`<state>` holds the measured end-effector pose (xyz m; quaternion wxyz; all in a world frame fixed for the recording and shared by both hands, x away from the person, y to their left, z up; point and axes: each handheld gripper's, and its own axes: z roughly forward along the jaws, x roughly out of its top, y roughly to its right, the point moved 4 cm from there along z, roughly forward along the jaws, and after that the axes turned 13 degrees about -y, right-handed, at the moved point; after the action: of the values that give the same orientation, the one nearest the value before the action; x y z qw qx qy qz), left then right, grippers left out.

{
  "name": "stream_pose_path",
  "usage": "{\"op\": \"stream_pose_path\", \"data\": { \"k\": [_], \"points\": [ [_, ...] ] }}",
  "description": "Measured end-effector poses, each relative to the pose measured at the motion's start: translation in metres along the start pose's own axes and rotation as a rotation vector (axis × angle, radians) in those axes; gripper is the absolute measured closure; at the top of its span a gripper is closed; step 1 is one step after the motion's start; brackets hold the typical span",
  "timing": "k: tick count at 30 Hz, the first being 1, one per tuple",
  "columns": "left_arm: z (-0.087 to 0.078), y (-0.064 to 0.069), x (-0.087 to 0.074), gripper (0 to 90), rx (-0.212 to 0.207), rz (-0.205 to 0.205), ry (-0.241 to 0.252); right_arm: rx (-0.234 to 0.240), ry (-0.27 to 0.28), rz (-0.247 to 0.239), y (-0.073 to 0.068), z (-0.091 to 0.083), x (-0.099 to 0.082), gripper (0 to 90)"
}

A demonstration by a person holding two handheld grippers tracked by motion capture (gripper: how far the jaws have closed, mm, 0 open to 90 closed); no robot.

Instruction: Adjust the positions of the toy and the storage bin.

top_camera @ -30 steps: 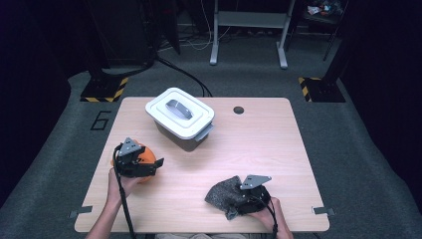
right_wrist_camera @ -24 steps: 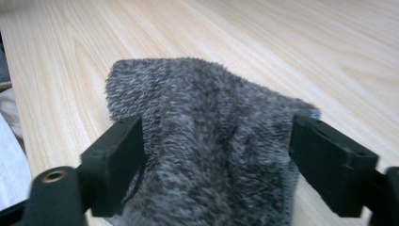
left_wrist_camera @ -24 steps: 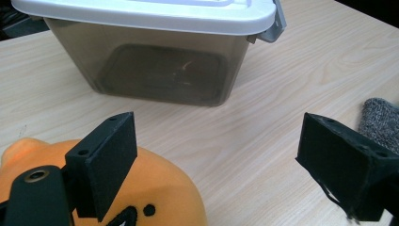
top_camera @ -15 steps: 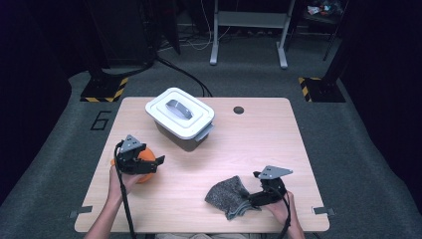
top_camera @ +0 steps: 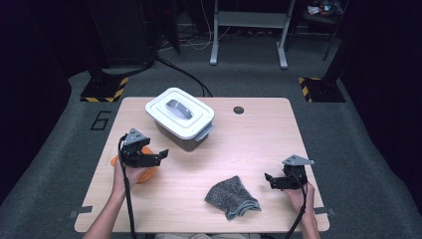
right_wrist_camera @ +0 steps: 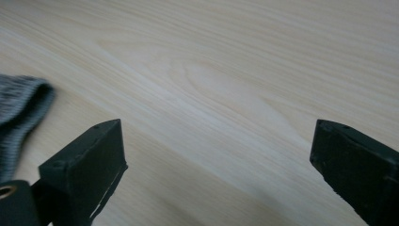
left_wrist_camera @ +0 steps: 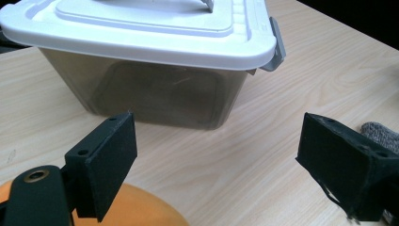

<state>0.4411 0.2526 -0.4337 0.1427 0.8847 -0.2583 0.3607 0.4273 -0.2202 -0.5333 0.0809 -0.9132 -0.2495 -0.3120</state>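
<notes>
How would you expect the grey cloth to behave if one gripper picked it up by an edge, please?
The cloth lies crumpled and folded on the table, so it would probably hang limp rather than hold its shape. Its knitted, ribbed surface suggests the pads should grip it without much slipping. It looks thin and soft, so likely light, and a push would probably bunch it up rather than slide it whole.

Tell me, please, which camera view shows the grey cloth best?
The high view: there the whole grey cloth lies crumpled on the table, apart from both grippers. The right gripper view catches one edge at its left side; the left gripper view shows a small bit behind the right-hand jaw.
</notes>
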Motion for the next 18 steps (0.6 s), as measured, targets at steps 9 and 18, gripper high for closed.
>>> {"op": "stream_pose_path", "data": {
  "k": [9,18],
  "points": [
    [0.009,0.007,0.018,12.1,-0.002,0.021,-0.003,-0.017,-0.046,0.022,0.012,0.018,-0.003,0.5],
    [0.025,0.014,0.035,12.1,-0.027,0.026,-0.013,-0.016,-0.079,0.025,0.014,0.024,-0.005,0.0]
  ]
}}
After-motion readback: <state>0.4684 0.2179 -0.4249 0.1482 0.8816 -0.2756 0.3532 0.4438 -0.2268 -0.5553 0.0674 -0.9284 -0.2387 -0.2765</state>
